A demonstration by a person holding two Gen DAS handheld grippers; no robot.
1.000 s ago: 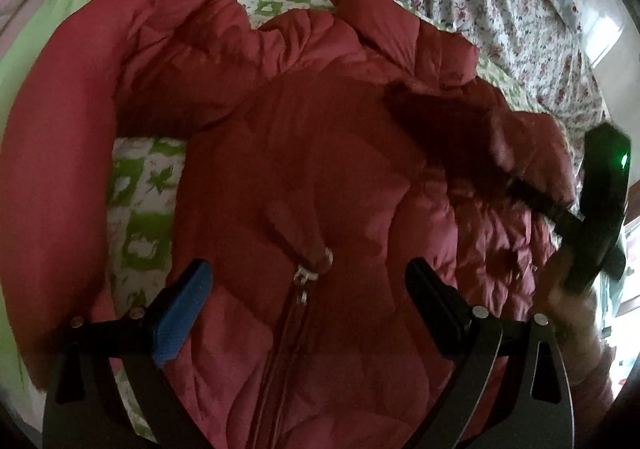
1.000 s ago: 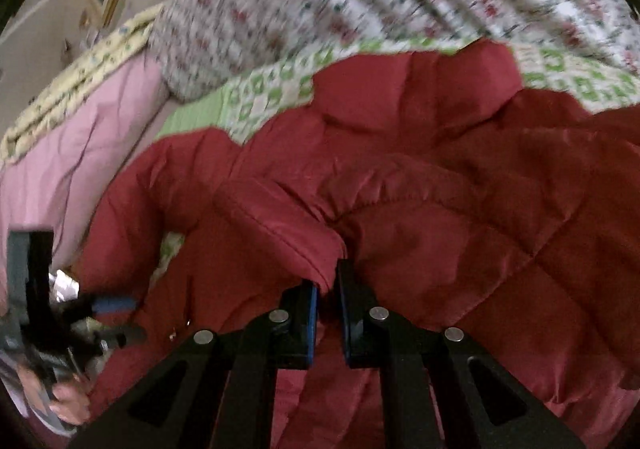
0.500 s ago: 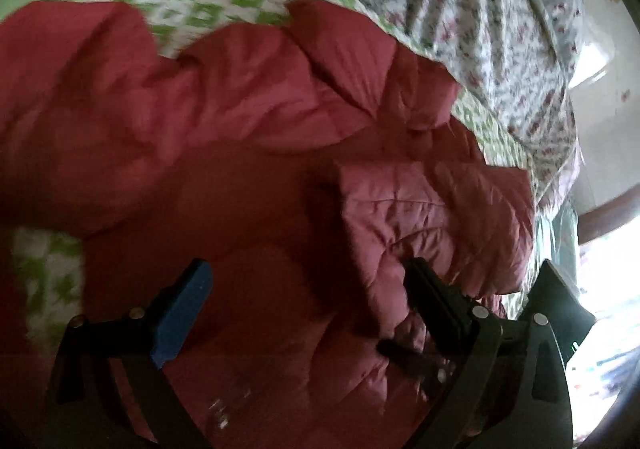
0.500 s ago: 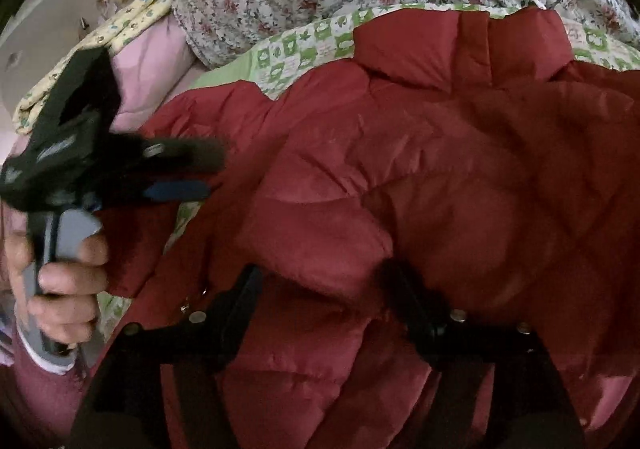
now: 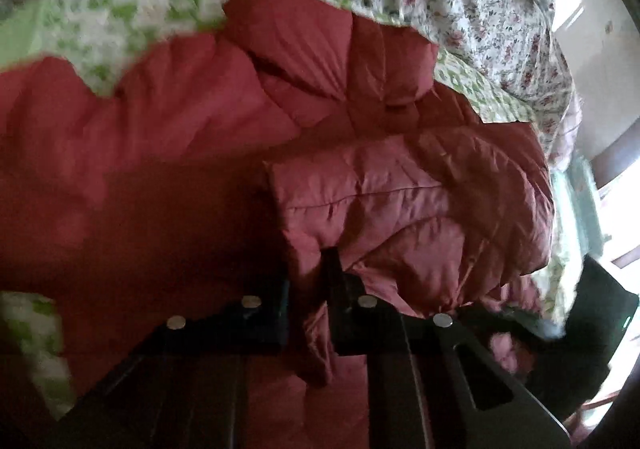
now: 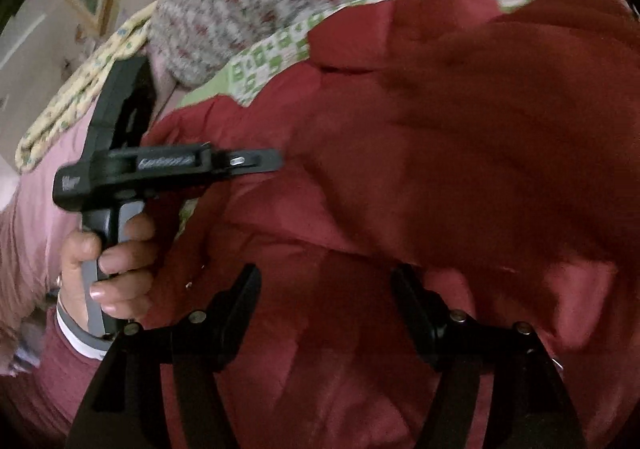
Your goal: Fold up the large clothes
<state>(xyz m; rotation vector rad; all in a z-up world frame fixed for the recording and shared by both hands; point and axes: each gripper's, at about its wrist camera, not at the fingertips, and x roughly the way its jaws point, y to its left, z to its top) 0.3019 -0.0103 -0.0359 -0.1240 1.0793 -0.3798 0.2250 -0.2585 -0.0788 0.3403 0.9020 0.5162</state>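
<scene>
Left tool apparently pinches red jacket fold.

No legible text found. The black plastic hand-held tongs in the right wrist view carry raised lettering along the body and a small pale mark at the rear end; both are too blurred to read. No labels, numbers or signs elsewhere.
</scene>
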